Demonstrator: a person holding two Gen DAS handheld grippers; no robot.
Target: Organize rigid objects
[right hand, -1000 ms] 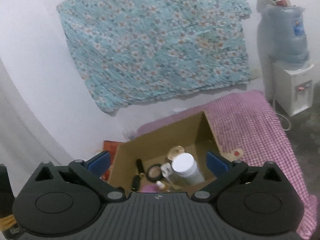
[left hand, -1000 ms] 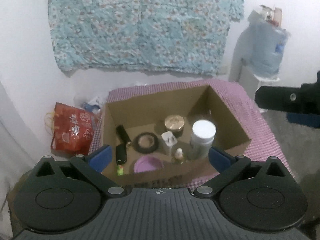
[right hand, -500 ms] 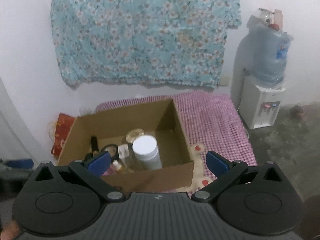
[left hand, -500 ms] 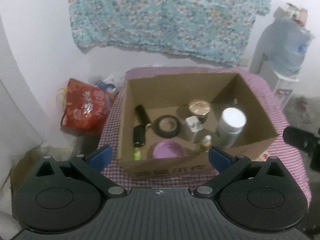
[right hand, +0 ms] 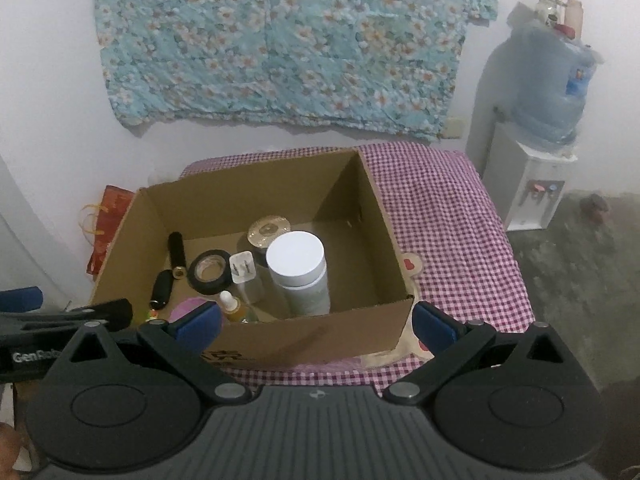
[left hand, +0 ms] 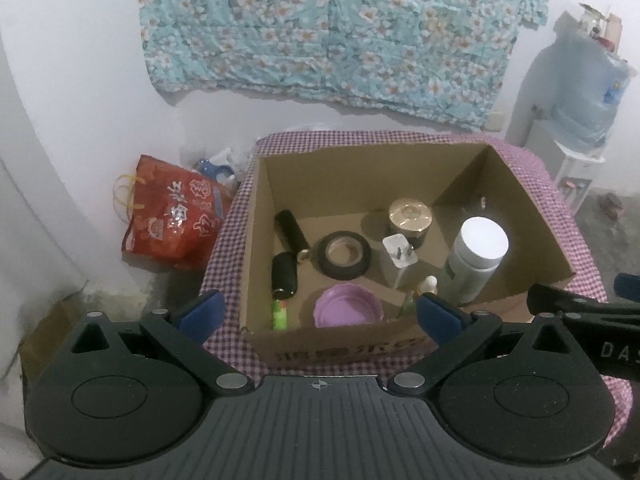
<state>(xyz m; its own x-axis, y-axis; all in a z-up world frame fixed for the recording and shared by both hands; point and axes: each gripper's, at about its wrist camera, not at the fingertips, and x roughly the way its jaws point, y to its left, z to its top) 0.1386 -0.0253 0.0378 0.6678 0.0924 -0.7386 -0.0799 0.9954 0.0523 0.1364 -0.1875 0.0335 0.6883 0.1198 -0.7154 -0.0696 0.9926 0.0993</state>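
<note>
Surveying: both wrist views look down on one open carton and its contents; order runs from biggest thing to smallest.
Counter: the counter (right hand: 448,216), under a purple checked cloth, carries the carton; cloth bare to the right of it, apart from a small patterned piece peeking from under the carton's right corner.
Cardboard box: cardboard box (left hand: 516,192) sits flaps open, so everything inside is reachable from above.
Left hand-held gripper: left hand-held gripper (left hand: 318,312) hangs above the box's near wall, fingers spread wide, nothing between them.
Right hand-held gripper: right hand-held gripper (right hand: 316,318) likewise released and empty, above the near-right corner; each shows at the edge of the other's view, so they hang side by side.
White-lidded jar: white-lidded jar (right hand: 298,272) upright, tallest item, right of centre; probably stood up because its flat base suits that.
Tape roll: black tape roll (left hand: 345,254) lies flat mid-floor.
Gold-lidded jar: gold-lidded jar (left hand: 410,218) upright behind the tape, near the back.
Purple lid: purple lid (left hand: 348,310) flat against the near wall.
Black tubes: two black tubes (left hand: 290,230) lie end to end along the left wall, where they cannot roll far.
Charger: white plug charger (left hand: 400,254) stands just beside the tape, prongs up.
Dropper bottle: small dropper bottle (right hand: 232,306) upright near the front.
Green piece: green piece (left hand: 279,314) in the front-left corner; kind unclear.
Stage, as judged: all the rigid items lie inside the box; fits either gathering finished or sorting out still ahead.
</note>
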